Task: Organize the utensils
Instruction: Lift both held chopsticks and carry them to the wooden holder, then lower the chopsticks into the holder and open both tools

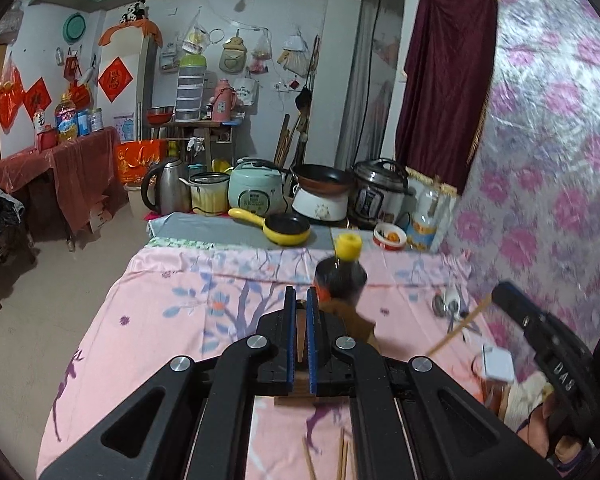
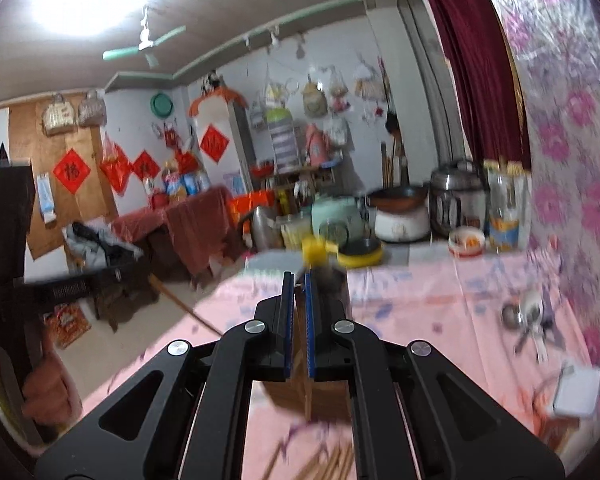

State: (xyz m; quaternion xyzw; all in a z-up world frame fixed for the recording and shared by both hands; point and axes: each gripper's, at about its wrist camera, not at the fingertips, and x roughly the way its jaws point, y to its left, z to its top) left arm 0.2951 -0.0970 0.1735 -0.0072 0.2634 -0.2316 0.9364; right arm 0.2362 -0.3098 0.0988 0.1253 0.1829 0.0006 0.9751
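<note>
The left hand-held gripper (image 1: 301, 300) had its blue-lined fingers pressed almost together, pinching one thin wooden chopstick (image 1: 301, 340) that ran lengthwise between the pads, pointing away along the fingers. The right hand-held gripper (image 2: 298, 284) was likewise nearly closed on a slender wooden stick (image 2: 301, 328), though blur hid how that stick lay. In the left view another pale chopstick (image 1: 458, 326) slanted up to the right beside the right gripper's black body. More wooden chopsticks (image 1: 342, 458) lay near the tabletop's near edge, long axes running roughly away from the camera.

The tabletop (image 1: 160, 320) wore a smooth pink cloth printed with blue and purple branches. A dark, round-shouldered bottle (image 1: 341, 276) with a yellow ribbed cap stood toward its middle. Shiny metal spoons (image 1: 446, 304) lay in a small heap by the right edge, near the floral-papered wall, with a white square box (image 1: 498, 364) closer in along that edge.
</note>
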